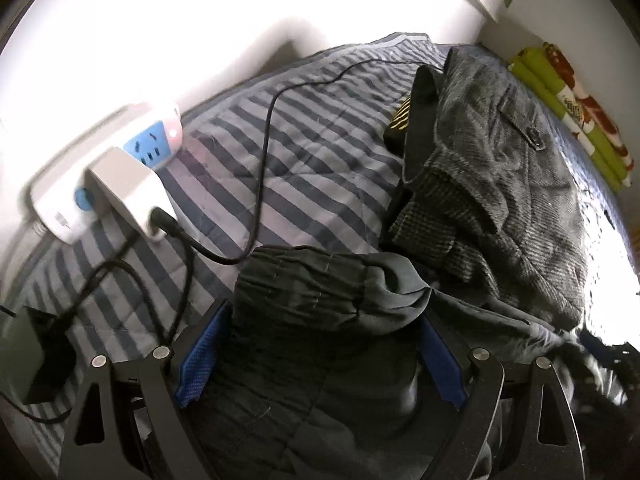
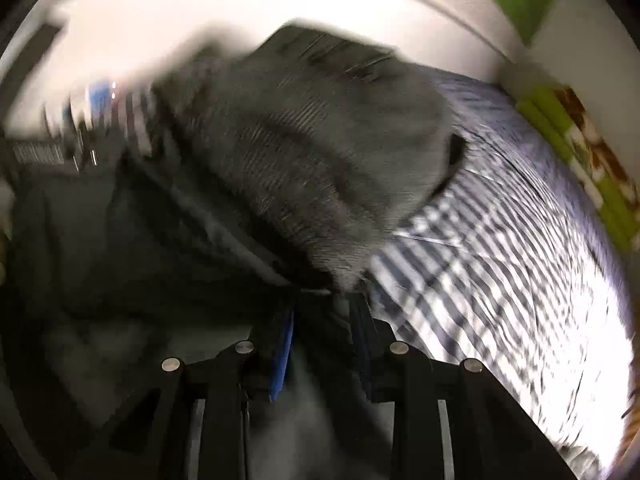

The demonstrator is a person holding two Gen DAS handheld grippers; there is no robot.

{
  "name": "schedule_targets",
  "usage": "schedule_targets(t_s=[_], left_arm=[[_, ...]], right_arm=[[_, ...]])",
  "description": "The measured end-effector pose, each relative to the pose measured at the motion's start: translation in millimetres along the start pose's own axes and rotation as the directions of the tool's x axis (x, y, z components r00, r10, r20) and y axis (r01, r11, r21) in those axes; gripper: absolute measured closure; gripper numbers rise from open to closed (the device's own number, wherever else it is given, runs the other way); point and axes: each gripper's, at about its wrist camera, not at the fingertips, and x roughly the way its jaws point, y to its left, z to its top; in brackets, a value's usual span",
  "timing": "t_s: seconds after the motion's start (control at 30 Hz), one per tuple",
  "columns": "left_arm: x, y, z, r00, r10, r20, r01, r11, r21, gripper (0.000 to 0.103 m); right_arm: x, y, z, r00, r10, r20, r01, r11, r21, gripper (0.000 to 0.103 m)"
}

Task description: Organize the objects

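Left wrist: left claw (image 1: pixel 320 356) wide astride dark garment (image 1: pixel 320 292), long axis leading away; right claw (image 2: pixel 322 344) part-open.

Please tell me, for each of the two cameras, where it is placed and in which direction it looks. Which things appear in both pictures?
Left wrist: sits on the left gripper, looks down along its wide-spread fingers at a dark garment between them, the striped bedcover, a power strip and a grey coat.
Right wrist: sits on the right gripper, looks down along its narrow-set fingers with dark cloth between them; the picture is blurred.
Shared: the bedcover, grey coat and green patterned fabric by the wall.
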Motion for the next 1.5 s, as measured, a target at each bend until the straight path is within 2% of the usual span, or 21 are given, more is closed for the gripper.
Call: schedule_targets(t_s=[0.1, 0.2, 0.3, 0.33, 0.4, 0.47, 0.53, 0.6, 0.63, 0.7, 0.73, 0.87, 0.97, 1.03, 1.13, 1.23, 1.3, 1.4, 1.43, 1.5], left_arm=[[-13, 6, 0, 0.999, 0.033, 0.028, -0.033, 0.999, 0.011, 0.012], [-18, 16, 0, 0.999, 0.031, 0.024, -0.03, 0.999, -0.02, 0.012], [-36, 17, 0, 0.995, 0.066, 0.071, -0.064, 0.998, -0.021, 0.012], [-45, 14, 1, 0.991, 0.093, 0.098, -0.092, 0.996, -0.015, 0.012], [-57, 8, 1, 0.987, 0.096, 0.127, -0.095, 0.995, -0.016, 0.014], [-70, -7, 0, 0.987, 0.045, 0.156, -0.044, 0.999, -0.006, 0.014], [-74, -30, -3, 0.987, -0.003, 0.159, -0.003, 0.999, 0.036, 0.014], [-71, -62, -15, 0.989, -0.07, 0.133, 0.057, 0.994, 0.097, 0.014], [-65, -84, -22, 0.987, -0.129, 0.095, 0.116, 0.984, 0.133, 0.014], [-53, -113, -35, 0.979, -0.204, 0.03, 0.197, 0.968, 0.156, 0.014], [-45, -132, -45, 0.967, -0.255, -0.013, 0.254, 0.954, 0.16, 0.014], [-31, -186, -75, 0.928, -0.353, -0.119, 0.37, 0.91, 0.189, 0.014], [-32, -220, -93, 0.934, -0.337, -0.12, 0.357, 0.892, 0.277, 0.014], [-30, -238, -101, 0.937, -0.328, -0.123, 0.35, 0.884, 0.31, 0.014], [-20, -252, -113, 0.941, -0.306, -0.145, 0.337, 0.884, 0.325, 0.014], [-3, -264, -119, 0.952, -0.259, -0.162, 0.301, 0.887, 0.35, 0.014], [-1, -270, -122, 0.962, -0.235, -0.14, 0.272, 0.882, 0.385, 0.014], [1, -276, -125, 0.97, -0.211, -0.121, 0.243, 0.874, 0.422, 0.013], [2, -280, -125, 0.971, -0.208, -0.119, 0.239, 0.874, 0.424, 0.013], [2, -281, -125, 0.97, -0.21, -0.122, 0.242, 0.874, 0.422, 0.013]], right_arm=[[-43, -36, -25, 0.998, 0.036, 0.049, -0.042, 0.992, 0.122, 0.069], [-87, -78, -72, 0.997, 0.033, 0.071, -0.047, 0.977, 0.21, 0.066], [-112, -126, -128, 1.0, -0.027, 0.01, 0.023, 0.963, 0.27, 0.066], [-120, -148, -152, 0.998, -0.057, -0.026, 0.062, 0.947, 0.316, 0.066], [-123, -179, -180, 0.995, -0.078, -0.068, 0.098, 0.914, 0.394, 0.066], [-123, -219, -209, 0.994, -0.061, -0.095, 0.103, 0.844, 0.527, 0.066], [-125, -238, -224, 0.993, -0.051, -0.107, 0.105, 0.795, 0.598, 0.066], [-137, -256, -242, 0.993, -0.073, -0.098, 0.119, 0.754, 0.646, 0.066], [-144, -266, -255, 0.988, -0.111, -0.109, 0.155, 0.73, 0.666, 0.064], [-157, -290, -284, 0.982, -0.149, -0.114, 0.185, 0.663, 0.725, 0.059], [-167, -308, -304, 0.98, -0.163, -0.113, 0.19, 0.609, 0.77, 0.059], [-196, -372, -369, 0.961, -0.245, -0.124, 0.218, 0.402, 0.889, 0.058], [-212, -416, -411, 0.951, -0.284, -0.122, 0.198, 0.256, 0.946, 0.058], [-217, -443, -430, 0.962, -0.256, -0.094, 0.145, 0.189, 0.971, 0.058], [-214, -478, -444, 0.965, -0.223, -0.139, 0.171, 0.129, 0.977, 0.058], [-214, -494, -462, 0.981, -0.176, -0.081, 0.094, 0.067, 0.993, 0.058], [-218, -494, -463, 0.985, -0.17, -0.036, 0.048, 0.064, 0.997, 0.058], [-221, -490, -451, 0.988, -0.151, -0.014, 0.031, 0.11, 0.993, 0.059], [-218, -489, -445, 0.989, -0.144, -0.033, 0.051, 0.128, 0.99, 0.059], [-210, -488, -439, 0.985, -0.14, -0.099, 0.118, 0.134, 0.984, 0.059]])
